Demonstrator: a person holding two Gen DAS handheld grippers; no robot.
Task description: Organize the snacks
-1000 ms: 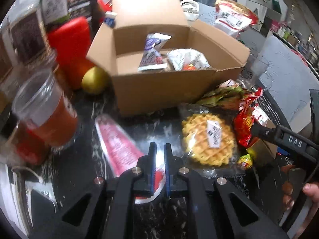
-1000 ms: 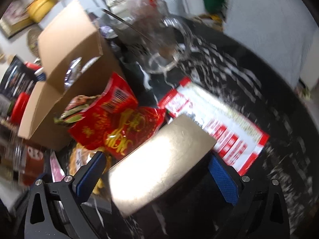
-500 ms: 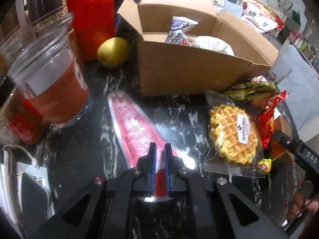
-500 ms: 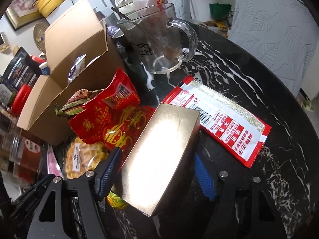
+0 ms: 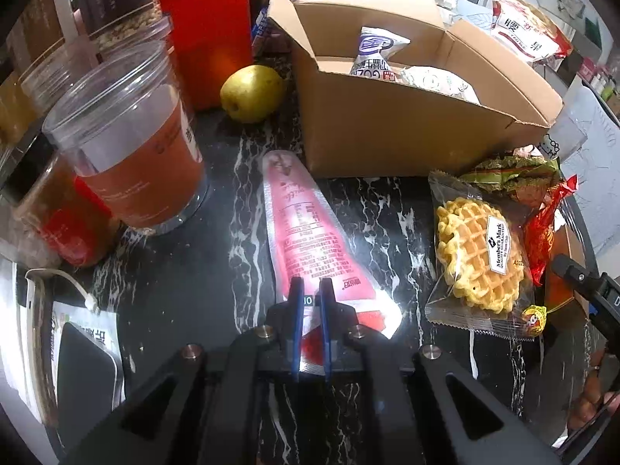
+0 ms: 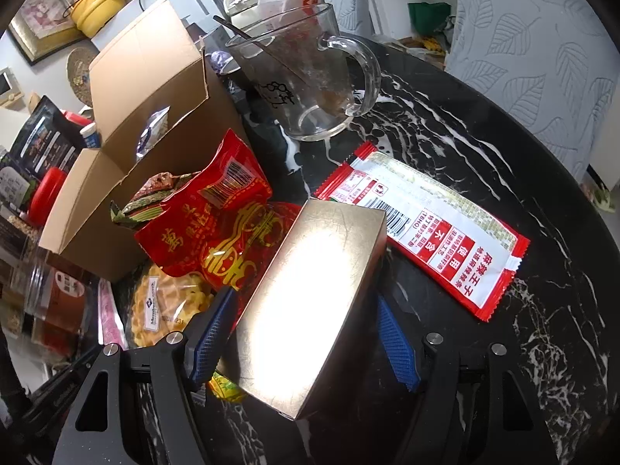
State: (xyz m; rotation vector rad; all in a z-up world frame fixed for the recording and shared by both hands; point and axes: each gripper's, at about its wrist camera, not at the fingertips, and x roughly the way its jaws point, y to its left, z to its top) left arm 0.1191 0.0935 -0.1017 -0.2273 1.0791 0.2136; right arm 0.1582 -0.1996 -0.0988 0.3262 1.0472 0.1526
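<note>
My left gripper is shut on the near end of a long pink snack pouch that lies on the black marble table. An open cardboard box with a few wrapped snacks inside stands behind it. A wrapped waffle lies to the right. My right gripper is shut on a gold box, its blue pads against both sides. Red snack bags and a green packet lie between the gold box and the cardboard box. A red-and-white sachet lies flat to the right.
A plastic cup of red drink, a red canister and a yellow pear stand left of the box. A glass mug stands behind the sachet. A small wrapped candy lies by the waffle. A phone and cable lie front left.
My right gripper closed from wide open onto the gold box. My left gripper, still shut on the pink pouch, shifted so the pouch and box sit further away in view.
</note>
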